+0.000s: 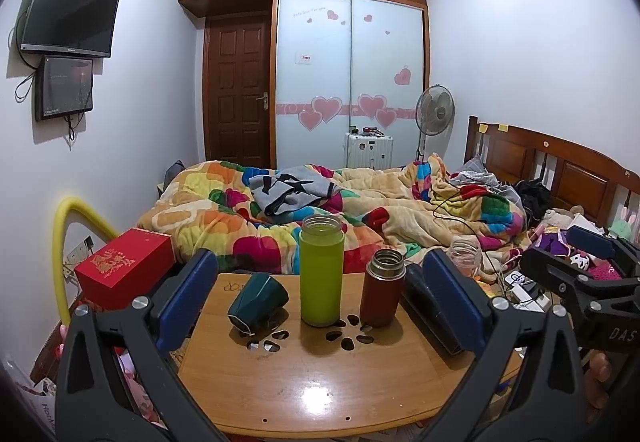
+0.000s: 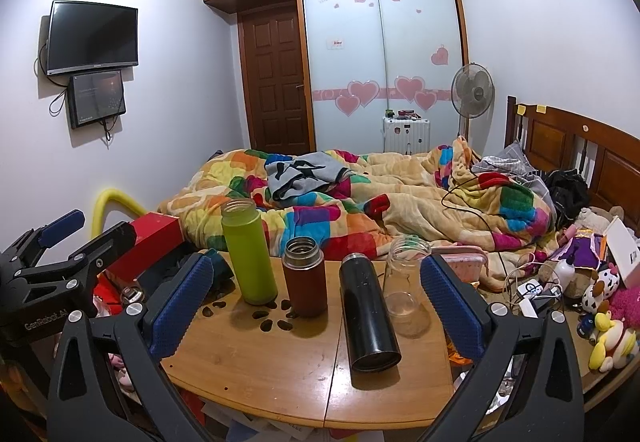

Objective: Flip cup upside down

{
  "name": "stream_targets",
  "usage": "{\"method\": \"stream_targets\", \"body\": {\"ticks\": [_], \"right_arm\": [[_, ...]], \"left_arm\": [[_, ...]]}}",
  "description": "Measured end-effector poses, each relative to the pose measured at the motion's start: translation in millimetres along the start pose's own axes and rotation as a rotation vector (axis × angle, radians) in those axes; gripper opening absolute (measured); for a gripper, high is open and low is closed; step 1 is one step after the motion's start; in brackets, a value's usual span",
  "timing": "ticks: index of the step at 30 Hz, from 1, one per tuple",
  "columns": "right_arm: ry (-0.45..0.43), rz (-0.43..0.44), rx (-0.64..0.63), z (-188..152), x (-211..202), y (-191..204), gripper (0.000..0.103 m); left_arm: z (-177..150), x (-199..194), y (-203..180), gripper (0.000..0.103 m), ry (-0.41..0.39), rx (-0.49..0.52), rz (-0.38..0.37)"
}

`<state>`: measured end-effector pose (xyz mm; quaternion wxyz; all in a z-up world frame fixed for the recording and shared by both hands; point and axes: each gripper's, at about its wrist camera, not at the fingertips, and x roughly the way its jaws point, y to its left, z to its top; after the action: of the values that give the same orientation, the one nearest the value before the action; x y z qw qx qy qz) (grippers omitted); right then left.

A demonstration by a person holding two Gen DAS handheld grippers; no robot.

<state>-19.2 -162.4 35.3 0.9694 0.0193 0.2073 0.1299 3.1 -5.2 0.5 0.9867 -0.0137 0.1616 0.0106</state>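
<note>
A dark green cup lies on its side at the left of the wooden table, its mouth toward me. A tall green bottle and a short red-brown flask stand upright mid-table, both uncapped. A black flask lies on its side and a clear glass jar stands beside it. My left gripper is open and empty, above the table's near side. My right gripper is open and empty too, its jaws spanning the red-brown and black flasks. In the right wrist view the green cup is mostly hidden behind my left finger.
A red box sits off the table's left edge by a yellow foam tube. A bed with a colourful blanket lies behind the table. Toys and cables clutter the right side. The table has leaf-shaped cutouts.
</note>
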Motion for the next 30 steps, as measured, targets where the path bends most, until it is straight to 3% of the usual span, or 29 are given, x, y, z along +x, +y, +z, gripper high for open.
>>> {"method": "stream_targets", "body": {"ticks": [30], "right_arm": [[-0.004,-0.002,-0.003,1.6,-2.0,1.2,0.103]], "left_arm": [[-0.3,-1.8,-2.6,0.103,-0.004,0.022,0.004]]}}
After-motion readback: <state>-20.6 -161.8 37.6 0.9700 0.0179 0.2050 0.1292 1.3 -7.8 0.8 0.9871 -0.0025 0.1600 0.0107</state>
